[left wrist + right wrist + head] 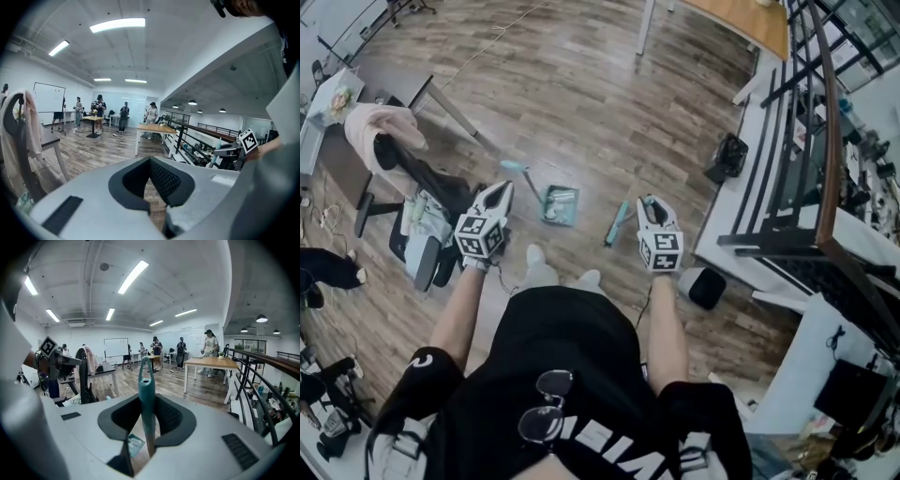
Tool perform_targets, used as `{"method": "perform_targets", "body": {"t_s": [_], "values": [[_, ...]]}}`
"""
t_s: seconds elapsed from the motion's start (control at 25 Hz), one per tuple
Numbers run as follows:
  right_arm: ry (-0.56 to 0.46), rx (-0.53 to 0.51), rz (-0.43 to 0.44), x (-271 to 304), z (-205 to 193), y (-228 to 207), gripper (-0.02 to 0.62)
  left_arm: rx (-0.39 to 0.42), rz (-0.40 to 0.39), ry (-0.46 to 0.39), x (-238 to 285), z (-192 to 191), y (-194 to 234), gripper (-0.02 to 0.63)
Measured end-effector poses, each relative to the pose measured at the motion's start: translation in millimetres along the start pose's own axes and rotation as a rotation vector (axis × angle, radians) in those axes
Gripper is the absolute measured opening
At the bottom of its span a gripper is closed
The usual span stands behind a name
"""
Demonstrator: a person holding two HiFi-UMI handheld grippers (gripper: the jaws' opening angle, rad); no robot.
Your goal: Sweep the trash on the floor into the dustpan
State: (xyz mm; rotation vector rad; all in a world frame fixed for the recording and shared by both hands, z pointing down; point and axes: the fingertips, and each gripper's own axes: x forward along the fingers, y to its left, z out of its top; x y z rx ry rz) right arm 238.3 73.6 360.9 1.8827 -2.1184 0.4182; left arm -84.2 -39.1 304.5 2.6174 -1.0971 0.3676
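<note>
Dustpan [560, 204] in head view, not left's; left hand-held gripper [151, 165] closed; right hand-held gripper [149, 405] clamps broom handle [146, 378].

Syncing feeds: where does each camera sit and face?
Head view: on the head, looking down at the floor; forearms, left tool, right tool show.
Left gripper view: on the left tool, looking across the floor past shut jaws.
Right gripper view: on the right tool, jaws clamping the teal handle.
Head and right gripper views share the dustpan.
</note>
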Motion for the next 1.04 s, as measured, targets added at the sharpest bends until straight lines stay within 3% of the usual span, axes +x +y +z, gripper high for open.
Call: {"method": "perform_targets", "body": {"t_s": [1.04], "values": [[0.023,0.006,0.003,-6,-8,6,0.086,0.004,-0.023,-0.004,5,-7,-3,-0.002]]}}
